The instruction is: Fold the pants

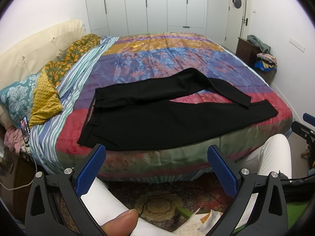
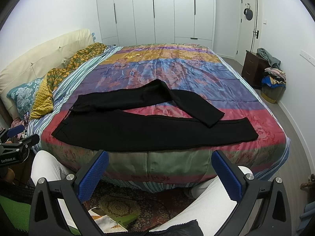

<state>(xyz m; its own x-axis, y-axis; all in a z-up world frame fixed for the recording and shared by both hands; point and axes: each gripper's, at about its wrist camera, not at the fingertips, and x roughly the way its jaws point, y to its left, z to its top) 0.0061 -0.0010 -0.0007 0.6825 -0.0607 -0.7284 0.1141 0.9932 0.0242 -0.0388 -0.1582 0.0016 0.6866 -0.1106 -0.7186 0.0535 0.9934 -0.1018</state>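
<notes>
Left wrist view: left tongs (image 1: pixel 156 164) are hanging spread wide, gripping nothing.
Right wrist view: right tongs (image 2: pixel 160 170) are likewise gaping, empty.
Pants (image 1: pixel 157 116) position: lying flat on the bed (image 1: pixel 177 59), near its front edge, just ahead of both tongs.
Long axis: running left to right, waistband left, one leg angling away.
Nearer tongs: left is facing the waistband; right, the hems.

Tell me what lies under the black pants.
The black pants lie on a multicoloured floral satin quilt, on its red and green bands. Whatever is beneath the fabric is hidden.
</notes>
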